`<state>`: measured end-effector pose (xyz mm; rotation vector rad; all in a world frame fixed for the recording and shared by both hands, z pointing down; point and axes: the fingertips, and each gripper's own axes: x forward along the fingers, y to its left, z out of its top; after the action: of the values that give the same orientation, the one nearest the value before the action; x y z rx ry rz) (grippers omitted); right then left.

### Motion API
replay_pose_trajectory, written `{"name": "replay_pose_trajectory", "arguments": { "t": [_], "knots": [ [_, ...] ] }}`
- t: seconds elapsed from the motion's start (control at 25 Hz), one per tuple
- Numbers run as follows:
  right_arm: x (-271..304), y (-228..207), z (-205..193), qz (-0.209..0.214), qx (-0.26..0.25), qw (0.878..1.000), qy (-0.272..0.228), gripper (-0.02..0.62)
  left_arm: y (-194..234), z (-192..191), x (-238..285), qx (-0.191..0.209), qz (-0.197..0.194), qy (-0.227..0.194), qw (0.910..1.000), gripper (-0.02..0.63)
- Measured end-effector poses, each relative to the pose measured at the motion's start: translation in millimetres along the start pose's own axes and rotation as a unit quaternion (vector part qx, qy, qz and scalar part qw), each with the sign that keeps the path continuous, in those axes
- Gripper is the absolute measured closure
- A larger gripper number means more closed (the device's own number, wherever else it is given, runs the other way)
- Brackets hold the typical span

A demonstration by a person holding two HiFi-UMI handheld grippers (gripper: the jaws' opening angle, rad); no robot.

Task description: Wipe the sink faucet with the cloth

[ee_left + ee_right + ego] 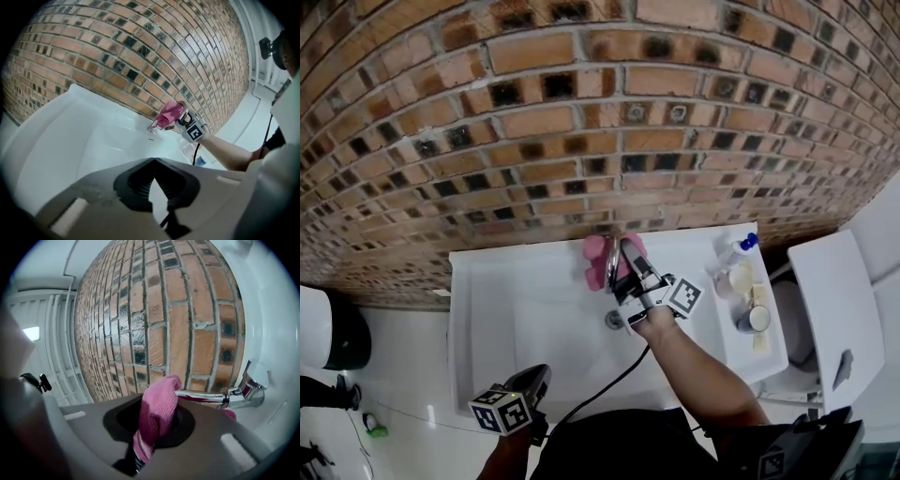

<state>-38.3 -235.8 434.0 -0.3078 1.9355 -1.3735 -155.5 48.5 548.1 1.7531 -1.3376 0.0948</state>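
In the head view, a white sink (pixel 516 309) stands against a brick wall (pixel 581 122). The chrome faucet (pixel 612 267) rises at the middle of the sink's back edge, above the drain (pixel 614 320). The right tongs (pixel 630 257) reach in from the right and press a pink cloth (pixel 596 259) against the faucet's spout. The cloth bunches on the spout's left and wall side. A bottle (pixel 734 250) with a blue cap stands on the sink's right ledge, well apart from the faucet. The left tongs (pixel 534 377) hang low over the sink's near edge, away from the faucet.

In the left gripper view, the left tongs (pixel 154 161) have their tips together with nothing between them, and the white basin (pixel 70 136) shows beyond. Across the sink, the cloth (pixel 169 114) lies draped over the faucet (pixel 153 126), with the right tongs (pixel 180 120) at its right side.

In the right gripper view, the right tongs (pixel 157 425) are clamped on a fold of the cloth (pixel 159 399), which stands up from the pads. The fold's top touches the spout of the faucet (pixel 211 397), which runs level in front of the bricks (pixel 187 310).
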Motion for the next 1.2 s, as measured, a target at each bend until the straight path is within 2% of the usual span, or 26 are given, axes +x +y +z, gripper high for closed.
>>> {"name": "replay_pose_trajectory", "arguments": {
  "t": [0.24, 0.44, 1.2],
  "knots": [
    [-5.5, 14.7, -8.8, 0.04, -0.027, 0.998, 0.044, 0.548, -2.4, -4.4, -6.5, 0.003, -0.001, -0.006, 1.0, 0.603],
    [-19.0, 21.7, -25.7, 0.07, -0.03, 0.993, 0.087, 0.549, -0.8, -9.0, -10.2, 0.003, -0.001, -0.004, 1.0, 0.601],
    [-58.6, 31.1, -52.8, 0.065, -0.023, 0.992, 0.101, 0.551, -11.3, -16.2, -3.1, 0.028, -0.035, 0.015, 0.9989, 0.601]
  ]
}}
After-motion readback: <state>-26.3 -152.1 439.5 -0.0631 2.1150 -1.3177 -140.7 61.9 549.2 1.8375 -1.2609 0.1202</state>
